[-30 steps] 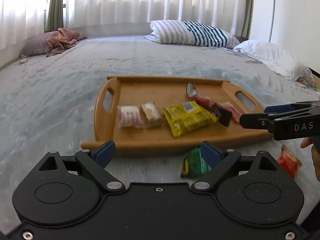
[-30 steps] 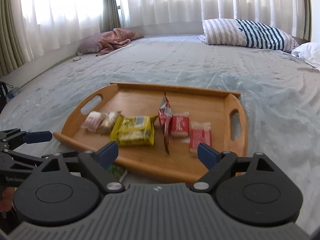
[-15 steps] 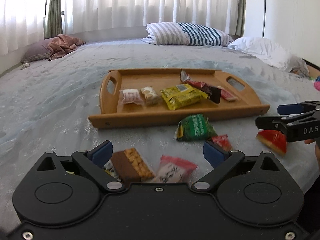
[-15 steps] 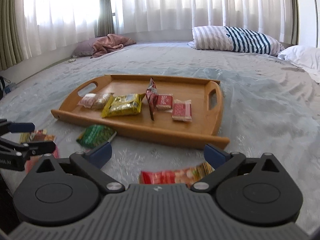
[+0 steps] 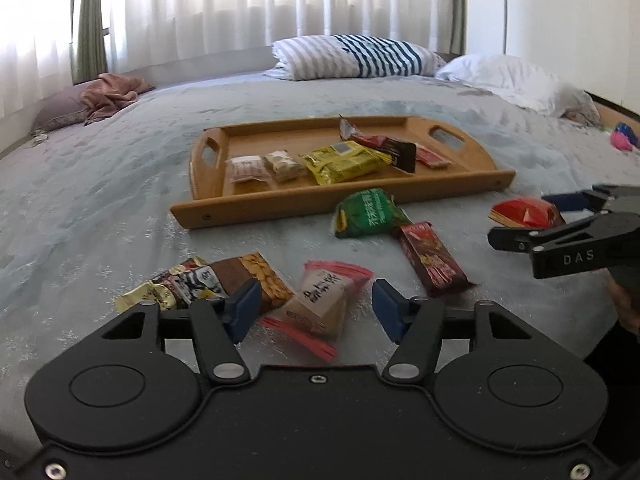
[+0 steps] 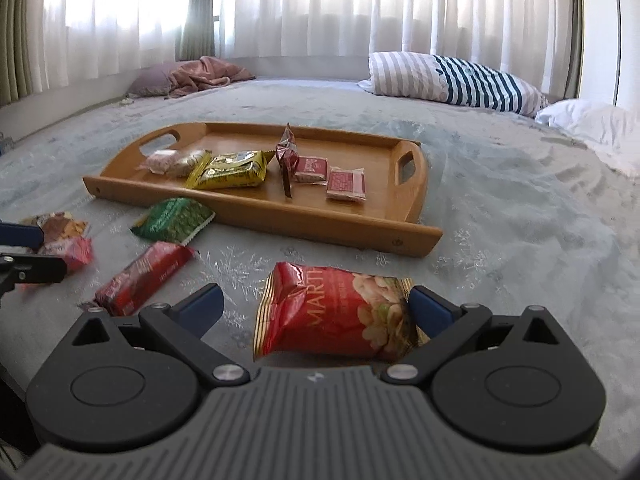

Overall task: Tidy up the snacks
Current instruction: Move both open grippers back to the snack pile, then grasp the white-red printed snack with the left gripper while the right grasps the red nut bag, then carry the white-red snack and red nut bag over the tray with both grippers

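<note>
Now, with both pairs of fingers released, lower the right gripper [image 6: 316, 308] squarely over the red nut bag [image 6: 336, 316], clench mid-bag, then carry to the far tray [image 6: 256, 204].

The tray [image 6: 280, 216] is smooth, satin-finished wood. The red nut bag [image 6: 340, 316] is crinkled glossy foil. The bed cover [image 6: 520, 216] is soft matt cloth with a faint sheen.

Bright curtained backlight [image 6: 120, 12], fisheye-warped edges
</note>
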Demonstrator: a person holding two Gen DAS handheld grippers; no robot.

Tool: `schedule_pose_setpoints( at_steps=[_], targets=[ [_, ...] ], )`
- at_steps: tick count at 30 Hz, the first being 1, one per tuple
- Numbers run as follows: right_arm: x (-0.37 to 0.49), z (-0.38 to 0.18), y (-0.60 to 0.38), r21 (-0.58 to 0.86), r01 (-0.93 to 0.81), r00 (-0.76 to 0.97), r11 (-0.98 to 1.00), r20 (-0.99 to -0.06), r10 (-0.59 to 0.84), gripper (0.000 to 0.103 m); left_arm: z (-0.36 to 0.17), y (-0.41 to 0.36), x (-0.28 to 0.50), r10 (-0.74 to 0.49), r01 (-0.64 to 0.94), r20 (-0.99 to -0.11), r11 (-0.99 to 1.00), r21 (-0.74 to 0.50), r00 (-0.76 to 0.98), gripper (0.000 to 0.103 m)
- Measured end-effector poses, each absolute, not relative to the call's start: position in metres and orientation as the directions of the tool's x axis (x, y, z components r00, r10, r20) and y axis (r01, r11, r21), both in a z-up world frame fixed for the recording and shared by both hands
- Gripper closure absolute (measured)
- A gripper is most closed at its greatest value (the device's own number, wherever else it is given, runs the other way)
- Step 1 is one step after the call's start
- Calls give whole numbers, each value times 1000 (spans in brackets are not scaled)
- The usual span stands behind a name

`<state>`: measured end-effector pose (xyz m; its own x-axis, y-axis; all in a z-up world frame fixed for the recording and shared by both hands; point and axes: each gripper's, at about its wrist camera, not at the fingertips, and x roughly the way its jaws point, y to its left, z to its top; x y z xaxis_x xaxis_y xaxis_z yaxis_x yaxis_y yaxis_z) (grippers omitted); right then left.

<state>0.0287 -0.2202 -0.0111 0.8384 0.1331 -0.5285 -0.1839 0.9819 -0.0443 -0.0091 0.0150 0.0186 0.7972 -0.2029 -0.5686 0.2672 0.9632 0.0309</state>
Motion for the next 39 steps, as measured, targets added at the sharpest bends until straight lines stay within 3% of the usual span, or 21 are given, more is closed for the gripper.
schedule_pose_setpoints(
  at_steps=[13, 17, 19, 21, 26, 39],
  targets=[
    [25, -10, -229, 2, -85, 878, 996, -473, 76, 0, 9, 10, -3, -192, 258, -588, 966, 30, 786, 48],
    [27, -12, -229, 7, -96, 864, 995, -495, 87, 0, 9, 7, 0, -180, 250, -595, 968, 37, 784, 51],
    [27, -13, -226, 14, -114, 855, 993, -508, 105, 2, 8, 4, 0, -178, 255, -601, 966, 43, 779, 58],
    [27, -15, -223, 4, -121, 848, 993, -519, 105, 11, 9, 3, 1, -189, 263, -608, 964, 34, 771, 66],
    [24, -14, -218, -3, -129, 847, 992, -521, 108, 22, 12, 4, 2, -195, 250, -614, 968, 4, 764, 74],
    [20, 9, -219, -1, -121, 870, 993, -481, 106, 27, 27, 7, 6, -186, 215, -589, 976, -22, 786, 77]
  ],
)
